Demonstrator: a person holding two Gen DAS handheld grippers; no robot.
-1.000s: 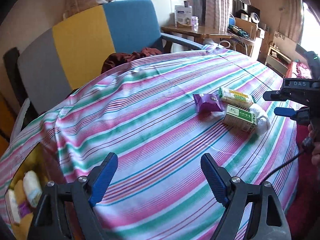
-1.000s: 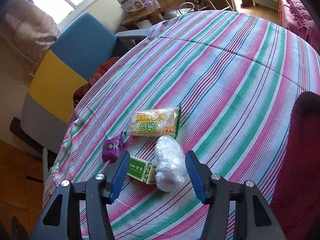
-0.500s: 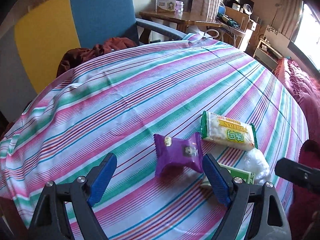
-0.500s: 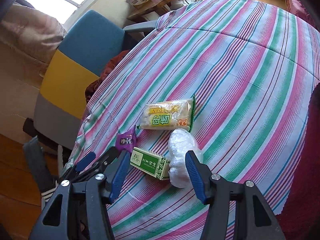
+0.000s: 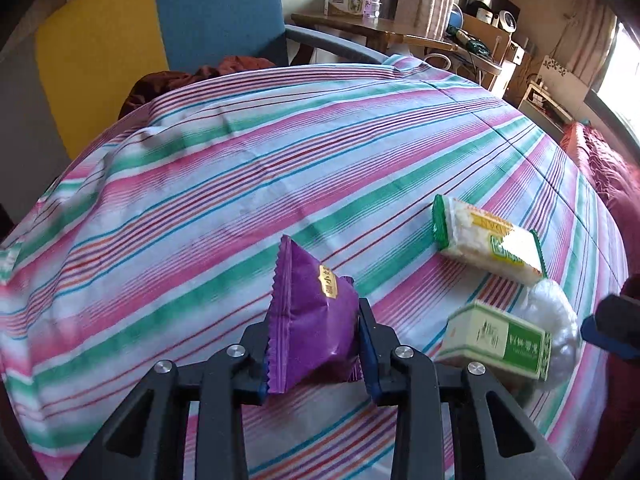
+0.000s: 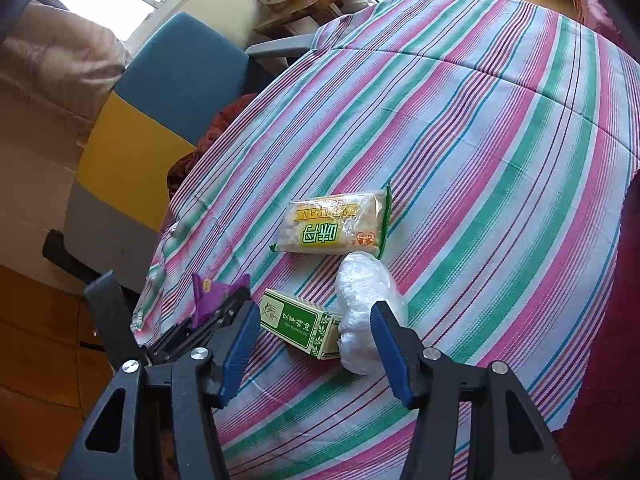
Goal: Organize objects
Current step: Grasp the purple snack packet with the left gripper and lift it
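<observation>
The left tool (image 5: 314, 350) is clamped on a purple snack packet (image 5: 310, 320), its blue pads pressing the wrapper from both sides, so the packet stands up on edge between them with its crimped end pointing toward twelve o'clock, low over the striped cloth (image 5: 240, 184) that covers the surface. In the left wrist view, a green and white box (image 5: 496, 338) lies at three o'clock of the packet, a lumpy white plastic-wrapped bundle (image 5: 554, 316) touches the box's far side, and a yellow and green rice cracker pack (image 5: 486, 246) lies at one to two o'clock, just beyond them. The right tool (image 6: 314, 350) hangs half open with nothing between its pads, poised just above the box and bundle. A blue and yellow chair (image 6: 160, 104) stands at the cloth's edge at ten o'clock in the right wrist view.
</observation>
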